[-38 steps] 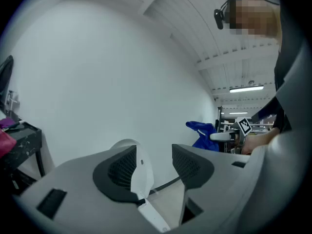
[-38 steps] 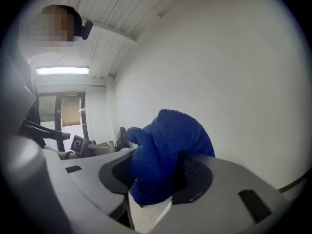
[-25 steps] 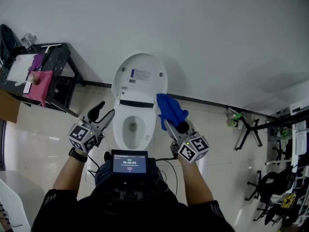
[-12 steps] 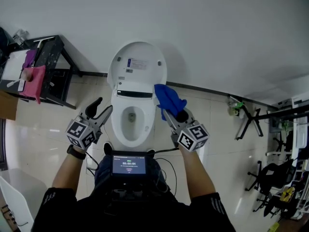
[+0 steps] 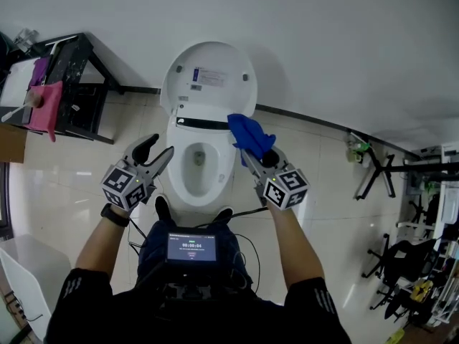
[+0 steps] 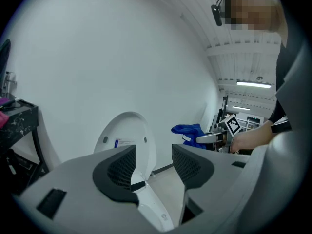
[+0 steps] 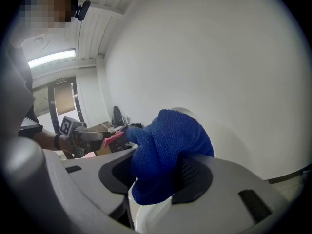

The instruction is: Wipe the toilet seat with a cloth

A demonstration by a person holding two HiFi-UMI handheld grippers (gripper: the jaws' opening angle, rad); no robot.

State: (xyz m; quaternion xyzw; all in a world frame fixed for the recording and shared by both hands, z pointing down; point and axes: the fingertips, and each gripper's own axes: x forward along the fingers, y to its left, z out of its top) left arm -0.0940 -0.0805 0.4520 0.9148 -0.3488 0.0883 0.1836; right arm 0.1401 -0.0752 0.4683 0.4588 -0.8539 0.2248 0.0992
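A white toilet stands against the wall with its lid (image 5: pixel 209 77) raised and its seat (image 5: pixel 177 169) down around the bowl. My right gripper (image 5: pixel 257 155) is shut on a bunched blue cloth (image 5: pixel 248 135) and hovers over the seat's right rear corner. In the right gripper view the blue cloth (image 7: pixel 163 152) fills the space between the jaws. My left gripper (image 5: pixel 153 155) hangs open and empty just left of the seat. The left gripper view shows the lid (image 6: pixel 127 138) past the parted jaws and the blue cloth (image 6: pixel 189 132) at the right.
A black side table (image 5: pixel 77 84) with a pink cloth (image 5: pixel 42 103) hanging on it stands at the far left. A dark skirting runs along the wall base. Black stands and chairs (image 5: pixel 380 170) crowd the right side. A screen device (image 5: pixel 192 247) sits at the person's chest.
The head view has shifted, so the toilet sits higher in the frame. Both grippers have moved slightly closer to the toilet; the right one still holds the cloth.
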